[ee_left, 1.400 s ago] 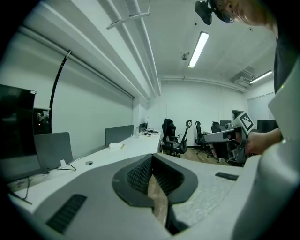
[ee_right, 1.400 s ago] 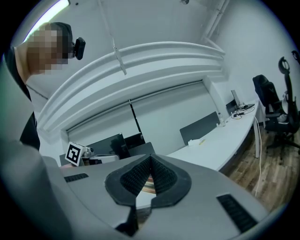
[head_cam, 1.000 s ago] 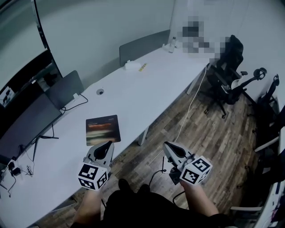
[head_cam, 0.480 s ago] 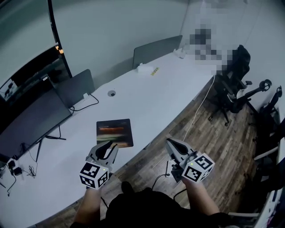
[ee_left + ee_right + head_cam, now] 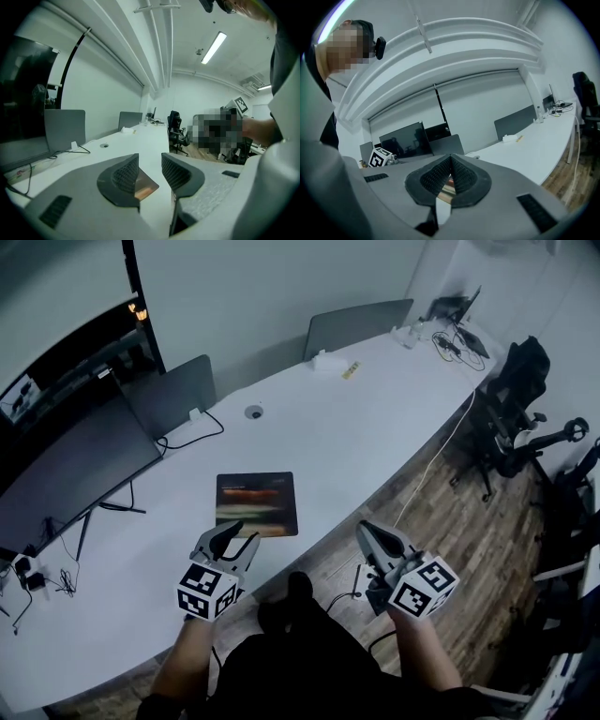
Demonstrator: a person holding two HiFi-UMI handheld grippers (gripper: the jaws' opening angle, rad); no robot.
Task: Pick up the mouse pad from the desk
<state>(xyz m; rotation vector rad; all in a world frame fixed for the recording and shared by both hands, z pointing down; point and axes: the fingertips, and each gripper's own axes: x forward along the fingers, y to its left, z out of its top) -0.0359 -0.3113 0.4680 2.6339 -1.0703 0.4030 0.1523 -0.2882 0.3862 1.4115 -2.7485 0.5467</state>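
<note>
Dark, thin, flexible sheet with a reddish band across its print: the mouse pad, lying flat on the white desk near the front edge, not yet lifted. Item, my left gripper: just short of the pad's near edge and apart from it, with the jaws opening and nothing pressed between them. In the left gripper view a corner of the pad shows through the gap, lower down. Item, my right gripper: out past the desk edge over the wooden floor, jaws closed together and empty. Hazards, as I judge them. First, the pad offers no raised lip, so a jaw that comes in too high would skate over the top and take nothing. Second, a jaw that comes in level against the edge would likely push the pad away across the smooth desk instead of getting under it. Third, a jaw driven down too steeply would jam on the desk surface. Fourth, a pinch on one corner alone would let the rest droop and perhaps peel out of the ribbed pads. Fifth, my right gripper, as it stands, is in no position to pin the far side. The monitor and the cable lie well apart and pose little risk.
</note>
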